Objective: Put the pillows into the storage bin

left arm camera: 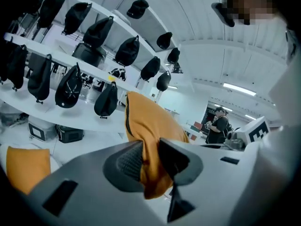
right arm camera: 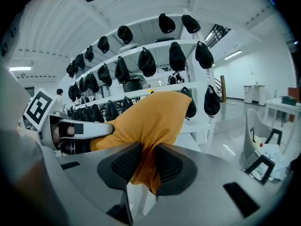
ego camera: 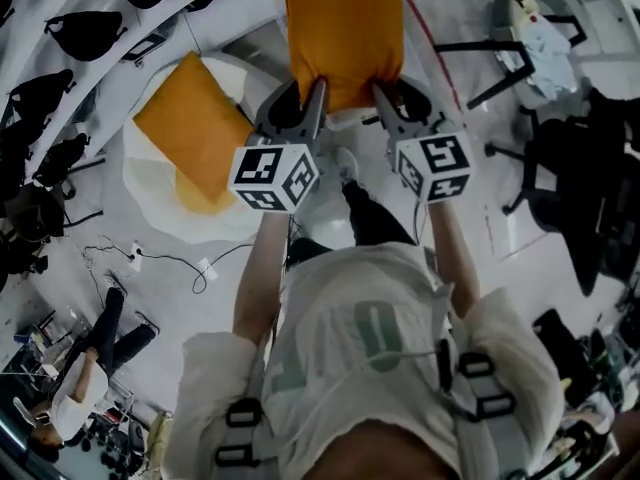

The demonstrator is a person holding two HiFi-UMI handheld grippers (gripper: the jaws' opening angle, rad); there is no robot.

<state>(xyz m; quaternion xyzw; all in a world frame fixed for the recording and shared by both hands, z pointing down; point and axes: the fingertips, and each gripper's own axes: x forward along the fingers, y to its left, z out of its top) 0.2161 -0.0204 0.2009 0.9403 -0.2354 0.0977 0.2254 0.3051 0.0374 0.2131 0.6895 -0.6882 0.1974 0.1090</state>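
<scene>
Head view only: white rounded bin (ego camera: 150, 203) on the floor, second orange pillow (ego camera: 195, 128) resting flat on it. Large orange pillow (ego camera: 345, 33) held off the floor, up and right of the bin's rim in that view, pinched along its near edge. Gripper views only: left gripper (left arm camera: 150, 159) clamped on one bunched corner, right gripper (right arm camera: 146, 161) clamped on the other. Fabric smooth, soft, creased at each grip. Pads (right arm camera: 124, 161) black, ribbed, rounded.
</scene>
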